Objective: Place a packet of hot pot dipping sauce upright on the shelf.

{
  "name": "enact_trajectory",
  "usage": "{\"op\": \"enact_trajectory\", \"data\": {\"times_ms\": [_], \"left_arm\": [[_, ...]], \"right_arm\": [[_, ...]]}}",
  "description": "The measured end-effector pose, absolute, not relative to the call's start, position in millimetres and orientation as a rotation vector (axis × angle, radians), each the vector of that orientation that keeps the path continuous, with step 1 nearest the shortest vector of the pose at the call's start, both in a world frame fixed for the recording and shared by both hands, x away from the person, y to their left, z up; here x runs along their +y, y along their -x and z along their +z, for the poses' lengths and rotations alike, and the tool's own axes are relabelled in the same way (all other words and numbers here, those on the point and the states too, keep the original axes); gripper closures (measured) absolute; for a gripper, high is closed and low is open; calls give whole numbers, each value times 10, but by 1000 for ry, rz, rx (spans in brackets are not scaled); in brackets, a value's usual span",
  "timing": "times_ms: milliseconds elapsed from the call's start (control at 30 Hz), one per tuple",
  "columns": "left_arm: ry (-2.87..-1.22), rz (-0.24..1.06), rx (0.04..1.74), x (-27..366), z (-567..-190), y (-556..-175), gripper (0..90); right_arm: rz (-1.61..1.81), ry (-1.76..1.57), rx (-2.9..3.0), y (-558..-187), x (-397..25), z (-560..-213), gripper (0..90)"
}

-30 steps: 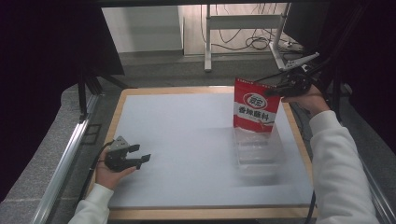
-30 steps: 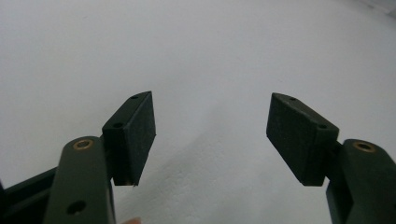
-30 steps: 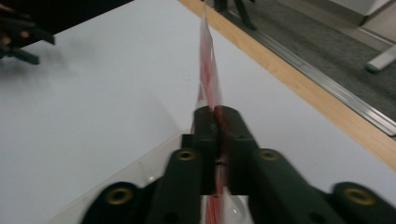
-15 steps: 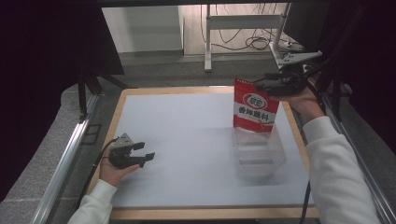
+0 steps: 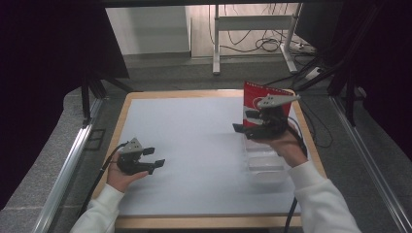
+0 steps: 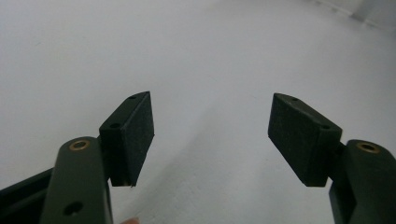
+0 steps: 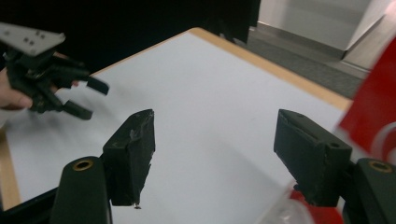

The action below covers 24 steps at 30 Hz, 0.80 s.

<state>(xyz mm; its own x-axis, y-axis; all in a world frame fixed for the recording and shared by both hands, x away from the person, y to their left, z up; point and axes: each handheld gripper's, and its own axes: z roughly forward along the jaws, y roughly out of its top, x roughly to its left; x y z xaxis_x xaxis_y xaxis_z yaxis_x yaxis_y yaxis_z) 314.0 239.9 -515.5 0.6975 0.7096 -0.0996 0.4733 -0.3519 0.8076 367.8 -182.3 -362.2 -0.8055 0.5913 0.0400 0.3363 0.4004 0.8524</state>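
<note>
The white table top (image 5: 194,145) is bare ahead of both claws. Behind the right gripper (image 5: 250,121), which hangs released with its jaws wide apart and nothing between them, a red pouch (image 5: 255,94) stands upright in the far end of a clear plastic container (image 5: 265,165) that runs back under the hand. My reading is that the pouch is already placed in the container and let go; whether more is to follow I cannot tell. The left gripper (image 5: 153,158), well apart to the near left, is likewise spread open and holding nothing, low over the table. The pouch carries a white round mark, but its writing is too blurred to read.
</note>
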Motion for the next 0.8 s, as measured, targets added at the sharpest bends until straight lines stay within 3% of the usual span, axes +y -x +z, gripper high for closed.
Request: {"op": "enact_trajectory", "data": {"times_ms": [500, 800], "left_arm": [[-2051, 353, 909, 2331, -5166, -3070, 284], [-2040, 343, 928, 2353, -5200, -3046, 278]], "right_arm": [[1385, -838, 2498, -3284, -1589, -4442, 268], [1293, -759, 2516, -3220, -1418, -4567, 261]]}}
